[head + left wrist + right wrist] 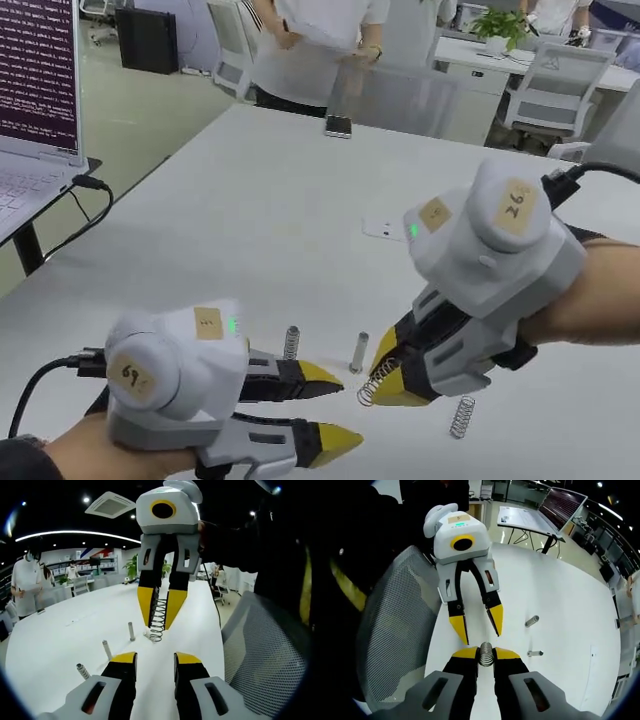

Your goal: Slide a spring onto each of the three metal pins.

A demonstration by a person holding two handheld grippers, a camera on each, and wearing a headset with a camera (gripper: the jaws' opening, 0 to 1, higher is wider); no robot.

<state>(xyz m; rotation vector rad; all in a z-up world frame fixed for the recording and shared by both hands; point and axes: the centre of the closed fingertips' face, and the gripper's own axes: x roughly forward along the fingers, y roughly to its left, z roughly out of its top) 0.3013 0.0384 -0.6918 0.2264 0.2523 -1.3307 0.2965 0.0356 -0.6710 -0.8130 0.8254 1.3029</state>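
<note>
- While a spring [375, 383] is pinched in the fingers of your right gripper [390, 375] just above the tabletop [250, 220], a bare pin [359, 352] stands just beside it.
- Threading is in hand; next, likely, stand the spring over that pin.
- Your left gripper [345, 408] sits close by, fingers wide, empty.

Shell of my right gripper [389, 374]: smooth white plastic. Spring [372, 386]: bare shiny metal wire. Table [250, 220]: matt white.
</note>
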